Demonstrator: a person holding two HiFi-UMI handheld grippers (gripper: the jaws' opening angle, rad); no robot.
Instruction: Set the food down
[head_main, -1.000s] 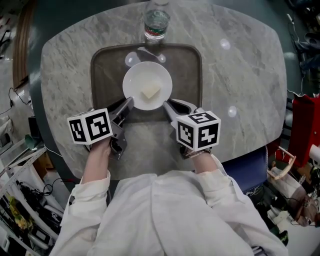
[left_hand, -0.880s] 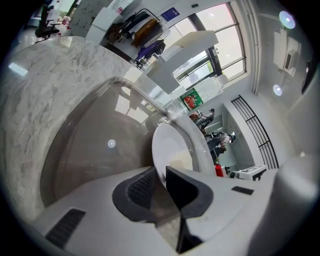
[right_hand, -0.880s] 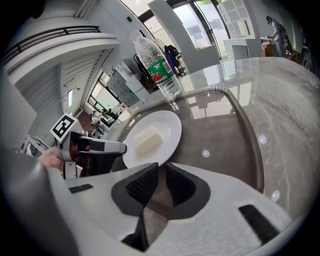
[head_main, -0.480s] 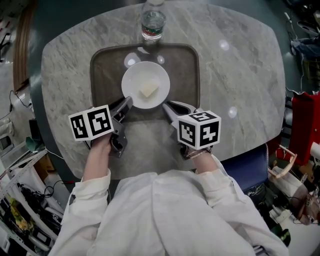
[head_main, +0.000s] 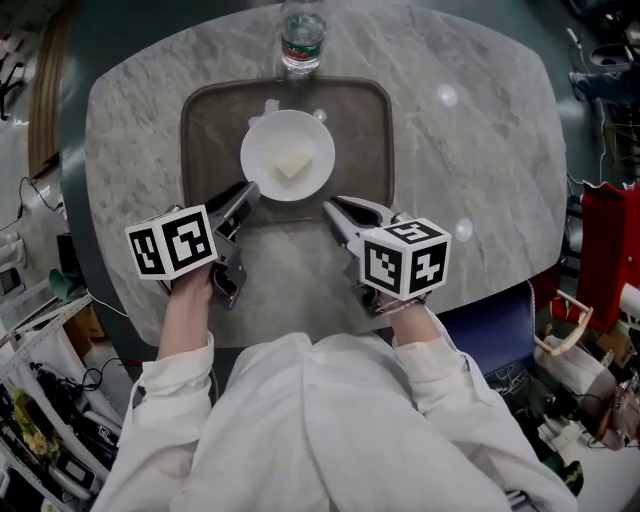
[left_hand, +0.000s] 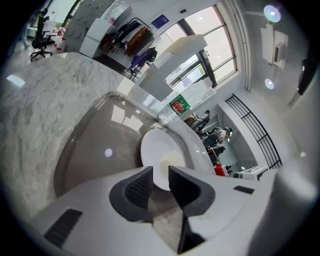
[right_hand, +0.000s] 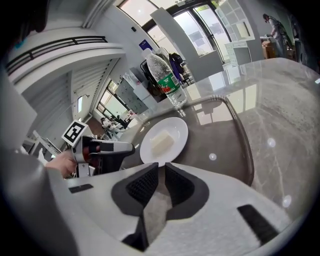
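- The white plate (head_main: 288, 155) bearing a pale food block (head_main: 295, 163) is sitting mid-tray (head_main: 210, 130); it is probably stiff, light, slick and breakable.
- The left gripper (head_main: 250, 192) is pinching the plate's rim, the best place to hold it.
- The right gripper (head_main: 329, 208) is hanging nearly closed and empty at the tray's near edge.

The bottle (head_main: 302, 45) is cut off by the head view's top edge; its label is too small to be read. In the left gripper view, the near rim of the plate (left_hand: 161, 149) is hidden behind the left tongs (left_hand: 160, 174).
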